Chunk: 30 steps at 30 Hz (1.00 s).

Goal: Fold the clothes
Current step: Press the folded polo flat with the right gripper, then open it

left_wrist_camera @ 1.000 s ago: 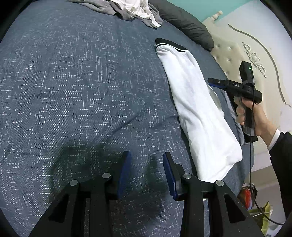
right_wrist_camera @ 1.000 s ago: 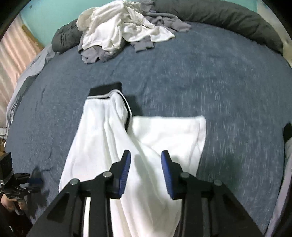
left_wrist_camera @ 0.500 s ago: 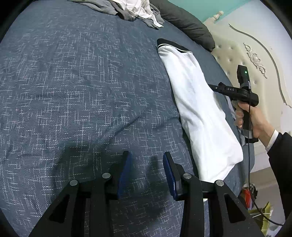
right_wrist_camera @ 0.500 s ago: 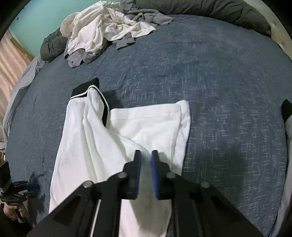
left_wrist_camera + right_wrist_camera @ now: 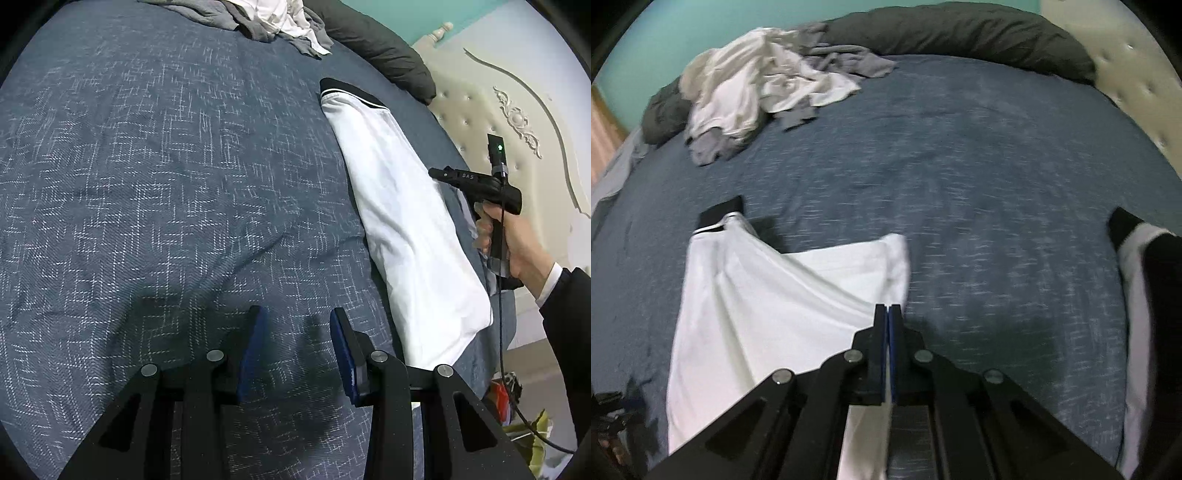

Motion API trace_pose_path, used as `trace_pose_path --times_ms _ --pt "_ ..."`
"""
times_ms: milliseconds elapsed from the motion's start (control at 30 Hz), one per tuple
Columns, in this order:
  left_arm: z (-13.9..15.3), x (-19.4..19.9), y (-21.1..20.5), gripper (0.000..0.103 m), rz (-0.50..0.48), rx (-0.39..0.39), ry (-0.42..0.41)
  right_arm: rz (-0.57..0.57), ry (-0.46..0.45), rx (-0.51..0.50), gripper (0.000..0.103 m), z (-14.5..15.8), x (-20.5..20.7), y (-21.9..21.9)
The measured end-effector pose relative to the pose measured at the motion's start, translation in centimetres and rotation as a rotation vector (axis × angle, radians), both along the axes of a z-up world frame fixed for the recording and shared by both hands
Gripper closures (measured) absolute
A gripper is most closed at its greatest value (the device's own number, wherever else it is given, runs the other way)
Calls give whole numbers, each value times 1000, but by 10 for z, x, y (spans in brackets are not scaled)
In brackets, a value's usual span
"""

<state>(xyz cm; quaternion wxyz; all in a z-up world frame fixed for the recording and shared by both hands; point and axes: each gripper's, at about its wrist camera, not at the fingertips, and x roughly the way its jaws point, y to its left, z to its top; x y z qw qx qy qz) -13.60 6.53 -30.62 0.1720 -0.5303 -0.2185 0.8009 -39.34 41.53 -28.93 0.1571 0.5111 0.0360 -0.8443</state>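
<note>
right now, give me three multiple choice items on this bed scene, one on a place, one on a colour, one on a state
1. Where does the heap of unfolded clothes lie?
A. at the far end of the bed, by the dark pillow
B. under the left hand-held gripper
C. on the floor

2. What colour is the band at the far end of the white garment?
A. red
B. black
C. yellow

3. How does the right hand-held gripper stand?
A. wide open over bare cover
B. out of view
C. shut on the white garment's edge

Answers:
1 A: the heap sits far up the blue bed cover against the pillow.
2 B: a black band with a thin white stripe ends the garment.
3 C: its blue pads meet with white cloth running between them, while the left hand-held gripper stands open over the cover.
</note>
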Motion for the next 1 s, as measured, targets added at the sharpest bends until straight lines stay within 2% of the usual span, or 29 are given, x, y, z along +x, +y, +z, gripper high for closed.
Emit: trace_pose_path --times_ms 167,333,467,567,600,667,700,733,833,867,933,1000 --pt "0 0 -2 63 -1 0 0 -15 -12 33 102 -8 -4 -1" --pt "0 0 -3 63 0 1 0 -9 15 53 102 -7 -7 -4" --pt "1 1 -1 63 2 2 2 40 19 -12 102 -4 -1 -9" --pt "3 2 1 63 0 2 5 5 -19 -23 101 -5 2 -3" --pt "3 2 1 63 0 2 6 -5 -18 -39 99 -4 4 2" --pt "3 2 2 63 0 0 7 -31 -19 -63 77 -1 8 10" --pt "3 2 2 63 0 -1 7 -43 -25 -86 60 1 10 14" --pt "2 2 2 63 1 -2 6 -40 -31 -99 59 1 12 16" --pt "1 1 3 63 2 -5 3 8 -55 -108 59 -1 20 15" --pt "1 1 3 63 2 -5 2 24 -59 -98 62 -2 23 13" --pt "1 1 4 63 1 -6 2 29 -65 -85 94 -5 25 13" --pt "0 1 4 63 1 -5 1 26 -56 -72 100 -5 26 14"
